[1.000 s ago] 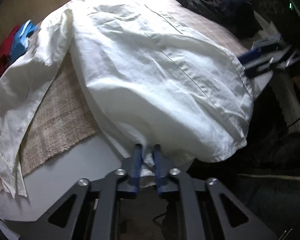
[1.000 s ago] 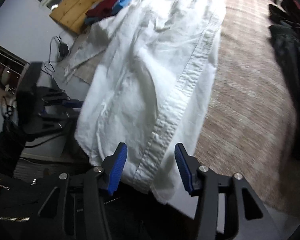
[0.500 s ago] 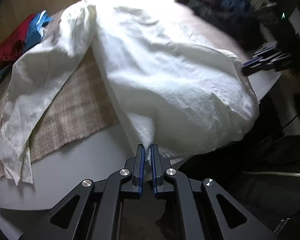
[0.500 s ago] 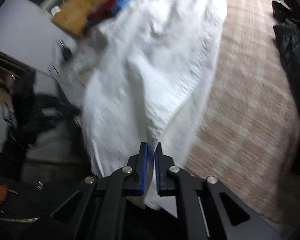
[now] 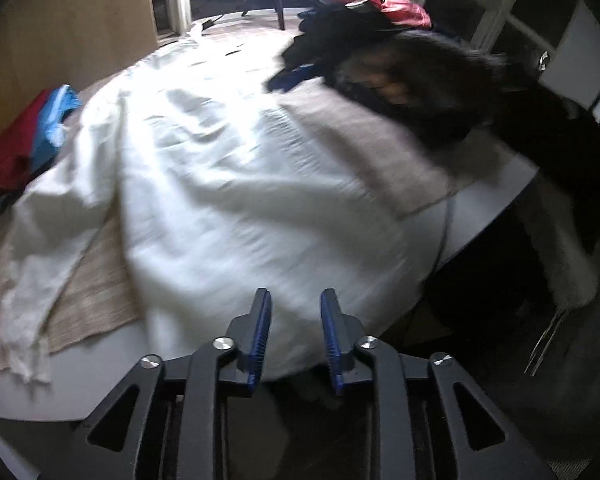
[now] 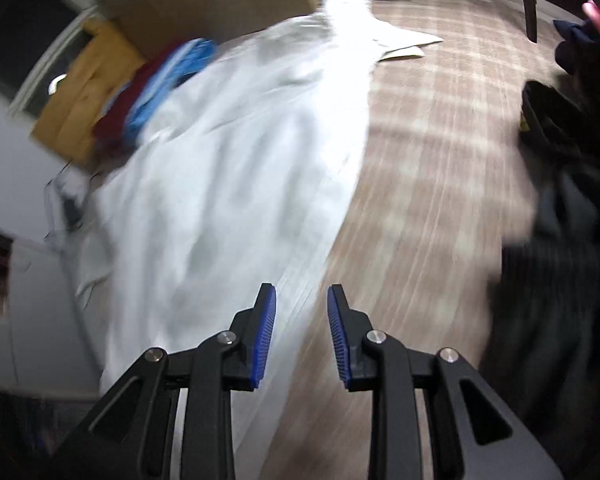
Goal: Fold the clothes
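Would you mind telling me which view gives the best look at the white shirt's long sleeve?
The left wrist view: the sleeve lies in full beside the white shirt, running down over the beige mat. The right wrist view shows mainly the shirt's body; the sleeve there is blurred and indistinct.
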The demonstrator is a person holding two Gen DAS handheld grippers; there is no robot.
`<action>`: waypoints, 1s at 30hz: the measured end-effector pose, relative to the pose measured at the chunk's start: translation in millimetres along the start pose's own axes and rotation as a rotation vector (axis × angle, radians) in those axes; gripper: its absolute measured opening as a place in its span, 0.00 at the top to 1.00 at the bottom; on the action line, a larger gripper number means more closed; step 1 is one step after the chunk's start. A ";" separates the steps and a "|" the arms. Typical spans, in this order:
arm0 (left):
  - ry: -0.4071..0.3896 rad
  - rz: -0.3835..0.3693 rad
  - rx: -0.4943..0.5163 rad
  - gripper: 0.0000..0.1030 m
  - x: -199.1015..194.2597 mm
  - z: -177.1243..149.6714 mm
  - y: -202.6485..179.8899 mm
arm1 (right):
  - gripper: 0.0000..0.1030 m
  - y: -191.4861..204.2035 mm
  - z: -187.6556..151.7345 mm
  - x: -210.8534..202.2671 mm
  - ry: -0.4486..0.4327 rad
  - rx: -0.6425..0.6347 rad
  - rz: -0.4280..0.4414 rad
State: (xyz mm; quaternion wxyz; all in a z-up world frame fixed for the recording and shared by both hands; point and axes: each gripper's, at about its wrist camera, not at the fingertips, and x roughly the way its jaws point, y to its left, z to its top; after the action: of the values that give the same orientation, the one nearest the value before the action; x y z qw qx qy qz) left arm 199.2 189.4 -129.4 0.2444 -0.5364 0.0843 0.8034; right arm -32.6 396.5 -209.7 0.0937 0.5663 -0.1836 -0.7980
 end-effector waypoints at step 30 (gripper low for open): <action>0.121 -0.156 -0.076 1.00 87.3 34.7 -35.0 | 0.88 -15.0 65.9 29.6 -0.043 -0.062 0.078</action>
State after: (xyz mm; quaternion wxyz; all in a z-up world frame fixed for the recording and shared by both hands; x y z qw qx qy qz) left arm 161.0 259.8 -189.6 0.2801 -0.5978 0.0265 0.7506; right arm -103.7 412.0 -222.2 0.1381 0.5384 -0.1828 -0.8109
